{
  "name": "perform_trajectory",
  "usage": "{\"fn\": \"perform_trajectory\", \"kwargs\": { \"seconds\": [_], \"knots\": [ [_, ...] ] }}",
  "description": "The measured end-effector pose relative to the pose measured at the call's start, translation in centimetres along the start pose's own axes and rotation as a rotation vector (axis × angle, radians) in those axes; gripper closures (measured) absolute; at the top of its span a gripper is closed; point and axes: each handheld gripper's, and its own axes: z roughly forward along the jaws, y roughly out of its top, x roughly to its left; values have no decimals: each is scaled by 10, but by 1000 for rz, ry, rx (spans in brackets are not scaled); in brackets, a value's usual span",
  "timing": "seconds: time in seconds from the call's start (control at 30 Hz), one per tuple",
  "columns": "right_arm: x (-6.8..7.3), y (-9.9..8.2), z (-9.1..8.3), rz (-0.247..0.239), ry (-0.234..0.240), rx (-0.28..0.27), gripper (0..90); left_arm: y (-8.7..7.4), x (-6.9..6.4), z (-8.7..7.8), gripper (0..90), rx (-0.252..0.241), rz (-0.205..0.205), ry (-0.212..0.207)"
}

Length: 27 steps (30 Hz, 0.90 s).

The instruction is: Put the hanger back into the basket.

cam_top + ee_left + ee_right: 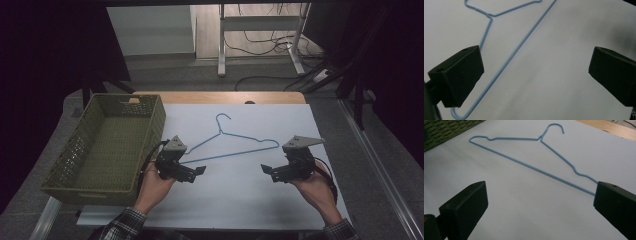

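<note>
Both hand-held grippers — left gripper (199, 171), right gripper (266, 170) — jaws spread, holding nothing, flank a blue wire hanger (235, 145) lying flat on the white table (240, 200), green basket (80, 182) at nine o'clock.

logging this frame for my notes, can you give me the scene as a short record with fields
surface: white table top
hanger: blue wire hanger lying flat on the table, hook pointing away from the person
basket: green woven basket at the table's left edge, nothing seen in it
left gripper: open, holding nothing, by the hanger's left end
right gripper: open, holding nothing, near the hanger's right end
contact: neither gripper grips the hanger
beyond the table: floor with cables
</note>
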Motion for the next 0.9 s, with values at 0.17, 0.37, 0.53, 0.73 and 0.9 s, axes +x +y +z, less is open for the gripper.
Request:
{"fn": "perform_trajectory", "kwargs": {
  "seconds": [0.17, 0.37, 0.53, 0.73, 0.9],
  "knots": [
    [-1, 9, 13, -1, 0, 17, 0, 3, 4, 11, 0, 3, -2, 7],
    [-2, 21, 30, 1, 0, 28, 0, 7, 7, 24, 0, 13, 3, 10],
    [-3, 29, 44, -16, -3, 44, 37, 12, 9, 35, 0, 29, 12, 11],
    [-7, 42, 62, 0, 4, 57, 63, 18, 13, 44, 0, 41, 30, 12],
    [-9, 48, 73, 2, 7, 61, 91, 18, 17, 49, 0, 57, 42, 15]
  ]
}}
